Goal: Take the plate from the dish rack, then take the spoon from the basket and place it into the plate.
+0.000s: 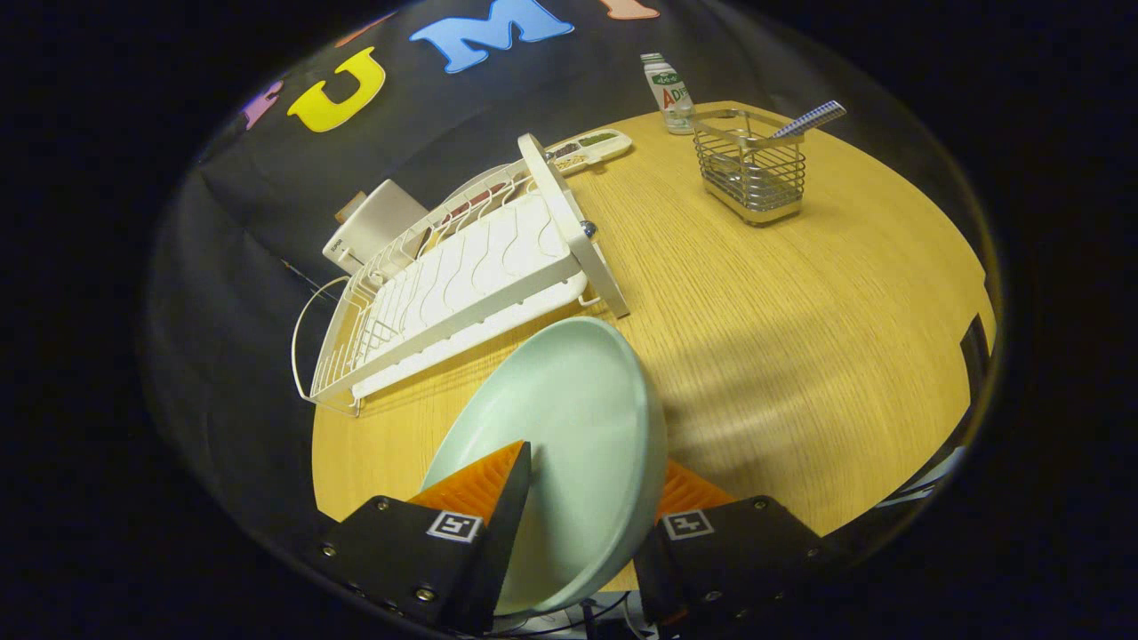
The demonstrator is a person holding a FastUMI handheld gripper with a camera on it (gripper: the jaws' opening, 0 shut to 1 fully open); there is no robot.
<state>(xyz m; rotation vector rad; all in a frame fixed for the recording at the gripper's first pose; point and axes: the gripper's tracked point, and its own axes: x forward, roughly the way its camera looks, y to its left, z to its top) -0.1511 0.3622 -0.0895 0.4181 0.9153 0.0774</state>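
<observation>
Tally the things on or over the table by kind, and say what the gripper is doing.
Plate: 1, pale green, clamped in the gripper
Dish rack: 1, white
Wire basket: 1
Spoon: 1, handle sticking out of the basket
Bottle: 1
Compartment tray: 1
White box: 1
Total: 7

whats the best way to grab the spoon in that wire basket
Grip the spoon by the handle end that sticks up and out past the rim of the basket, coming from above. The bowl end is down inside the wire walls, so only the slanted handle is free to pinch. The gripper is currently shut on the plate, which needs setting on the table first.
</observation>
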